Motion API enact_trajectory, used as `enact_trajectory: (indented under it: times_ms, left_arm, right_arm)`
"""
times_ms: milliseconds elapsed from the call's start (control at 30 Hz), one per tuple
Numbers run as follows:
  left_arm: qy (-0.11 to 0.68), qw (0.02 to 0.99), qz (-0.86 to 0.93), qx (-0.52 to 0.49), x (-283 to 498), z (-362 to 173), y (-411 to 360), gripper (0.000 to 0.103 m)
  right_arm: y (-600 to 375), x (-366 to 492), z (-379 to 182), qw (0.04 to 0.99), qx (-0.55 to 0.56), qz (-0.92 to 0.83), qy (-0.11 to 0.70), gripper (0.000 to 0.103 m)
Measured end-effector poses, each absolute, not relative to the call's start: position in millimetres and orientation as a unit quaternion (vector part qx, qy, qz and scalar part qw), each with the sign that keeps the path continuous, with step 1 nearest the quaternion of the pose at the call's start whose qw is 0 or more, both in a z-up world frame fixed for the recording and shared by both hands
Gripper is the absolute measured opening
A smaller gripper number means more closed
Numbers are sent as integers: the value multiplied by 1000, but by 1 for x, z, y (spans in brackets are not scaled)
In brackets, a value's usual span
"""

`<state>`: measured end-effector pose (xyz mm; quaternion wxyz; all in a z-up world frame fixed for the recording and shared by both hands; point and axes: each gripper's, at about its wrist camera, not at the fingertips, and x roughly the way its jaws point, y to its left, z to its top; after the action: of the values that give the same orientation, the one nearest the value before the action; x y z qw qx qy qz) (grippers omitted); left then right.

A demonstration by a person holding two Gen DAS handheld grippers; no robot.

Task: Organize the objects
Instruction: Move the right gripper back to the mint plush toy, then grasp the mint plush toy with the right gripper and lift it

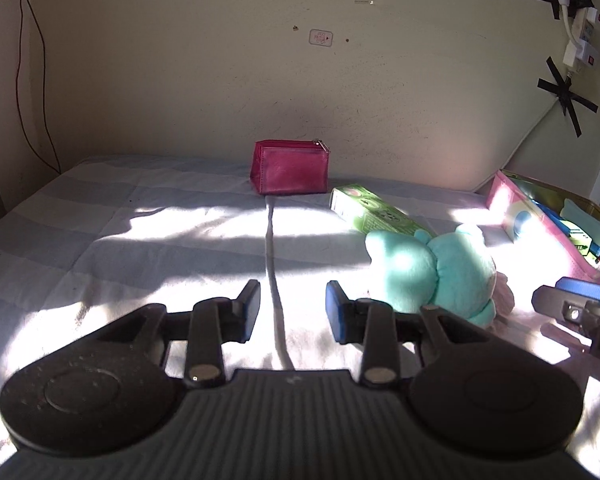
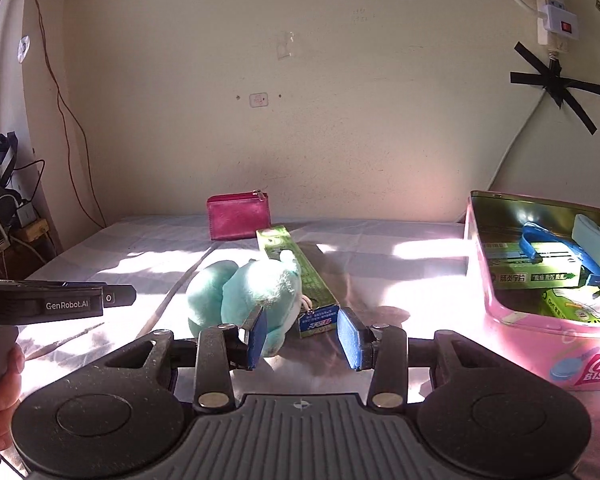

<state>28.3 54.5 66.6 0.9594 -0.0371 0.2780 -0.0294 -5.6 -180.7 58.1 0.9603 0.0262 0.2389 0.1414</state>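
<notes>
A teal plush toy (image 1: 436, 270) lies on the striped bed sheet (image 1: 100, 216), right of my left gripper (image 1: 293, 310), which is open and empty. In the right wrist view the plush (image 2: 246, 292) lies just ahead and left of my right gripper (image 2: 302, 334), also open and empty. A green toothpaste box (image 2: 298, 276) lies behind the plush; it also shows in the left wrist view (image 1: 374, 214). A magenta zip pouch (image 1: 290, 166) stands by the wall, and shows in the right wrist view (image 2: 238, 216). A pink biscuit tin (image 2: 540, 320) at the right holds several items.
The tin's edge shows in the left wrist view (image 1: 512, 216). The right gripper's tip (image 1: 580, 304) shows at the right edge there; the left gripper's body (image 2: 52, 300) and a hand show at left in the right wrist view. Power strips (image 2: 556, 8) and cables hang on the wall.
</notes>
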Motion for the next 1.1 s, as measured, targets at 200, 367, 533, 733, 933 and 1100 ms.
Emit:
enact_trajectory:
  times_ms: [200,367,533,733,933,1100]
  left_arm:
    - [266,959,-77,-52,31,62,50,53]
    - [279,950,-114,-85,51,51,40,81]
    - [288,939,-152,-111,71,41,33,82]
    - [289,930,-194,-121,73,46,26,34]
    - [238,946,-202,-89,47,76,10,34]
    - [233,945,-216,-78,42,85,-11,34]
  right_arm:
    - [-159,10,42,953,5,154,260,39]
    - [-157,27,26,945,19,156,289,41]
    - [-151,37,18,940,11,168,295,38]
    - [-143,32,21,945,-16,177,275,6]
    - [-153,3,41,959,-20,178,220,6]
    - [-173,-8,48,964,-6,169,204,6]
